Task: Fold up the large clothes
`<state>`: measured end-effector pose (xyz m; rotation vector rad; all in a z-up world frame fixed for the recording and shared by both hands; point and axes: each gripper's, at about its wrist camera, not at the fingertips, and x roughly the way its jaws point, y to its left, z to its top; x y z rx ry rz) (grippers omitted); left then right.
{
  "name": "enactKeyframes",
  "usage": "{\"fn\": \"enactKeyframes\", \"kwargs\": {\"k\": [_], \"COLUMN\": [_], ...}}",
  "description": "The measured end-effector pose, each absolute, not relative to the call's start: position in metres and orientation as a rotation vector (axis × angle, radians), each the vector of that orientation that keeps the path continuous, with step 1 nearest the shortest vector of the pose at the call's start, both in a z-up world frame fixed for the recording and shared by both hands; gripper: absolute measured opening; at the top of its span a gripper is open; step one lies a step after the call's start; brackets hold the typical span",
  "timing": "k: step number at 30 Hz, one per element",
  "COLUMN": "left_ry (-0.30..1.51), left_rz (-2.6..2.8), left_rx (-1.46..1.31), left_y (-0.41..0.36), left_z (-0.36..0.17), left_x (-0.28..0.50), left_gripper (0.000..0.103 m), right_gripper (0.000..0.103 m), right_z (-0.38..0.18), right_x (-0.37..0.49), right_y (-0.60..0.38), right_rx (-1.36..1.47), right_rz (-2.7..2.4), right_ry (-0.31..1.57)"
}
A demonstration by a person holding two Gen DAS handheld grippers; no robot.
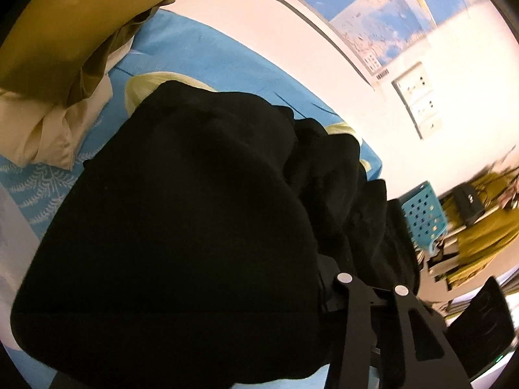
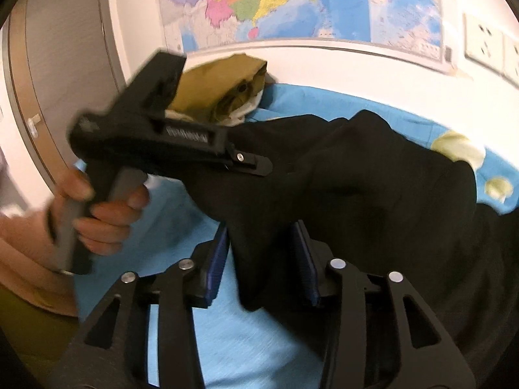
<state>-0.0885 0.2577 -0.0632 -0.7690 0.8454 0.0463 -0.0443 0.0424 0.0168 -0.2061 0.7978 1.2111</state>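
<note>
A large black garment [image 1: 181, 214] lies bunched on the blue bed sheet [image 1: 201, 52] and fills most of the left wrist view, hiding the left gripper's fingertips. In the right wrist view the same garment [image 2: 373, 178] is lifted off the sheet [image 2: 259, 350]. The left gripper [image 2: 259, 165] comes in from the left, held by a hand, and is shut on the garment's upper edge. My right gripper [image 2: 262, 259] is open, its blue pads [image 2: 217, 256] on either side of a hanging fold of the garment.
An olive pillow on a cream pillow [image 1: 65, 32] lies at the bed's head by the wall [image 1: 292, 26]. A map [image 2: 292, 0] hangs above. A blue perforated basket [image 1: 421, 217] and clutter stand beside the bed. A door [image 2: 58, 64] is at left.
</note>
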Motion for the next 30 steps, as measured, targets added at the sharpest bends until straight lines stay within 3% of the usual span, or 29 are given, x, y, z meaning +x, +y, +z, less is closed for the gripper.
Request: {"fn": "enactKeyframes", "kwargs": {"k": [3, 14, 18, 30], "left_ry": [0.849, 0.84, 0.845, 0.85], "left_rz": [0.037, -0.005, -0.015, -0.039], "left_rx": [-0.742, -0.698, -0.689, -0.676], "left_y": [0.258, 0.257, 0.256, 0.256], "left_z": [-0.065, -0.068, -0.069, -0.071], "left_x": [-0.09, -0.09, -0.089, -0.086], "left_gripper": [0.044, 0.046, 0.047, 0.047], "right_gripper": [0.068, 0.071, 0.077, 0.079], "right_z": [0.024, -0.017, -0.024, -0.031], "right_x": [-0.038, -0.022, -0.015, 0.003], "right_y": [0.006, -0.131, -0.135, -0.127], "right_rx": [-0.026, 0.478, 0.528, 0.54], "right_rz": [1.247, 0.898, 0.811, 0.621], "right_ry": [0.881, 1.12, 1.121, 1.055]}}
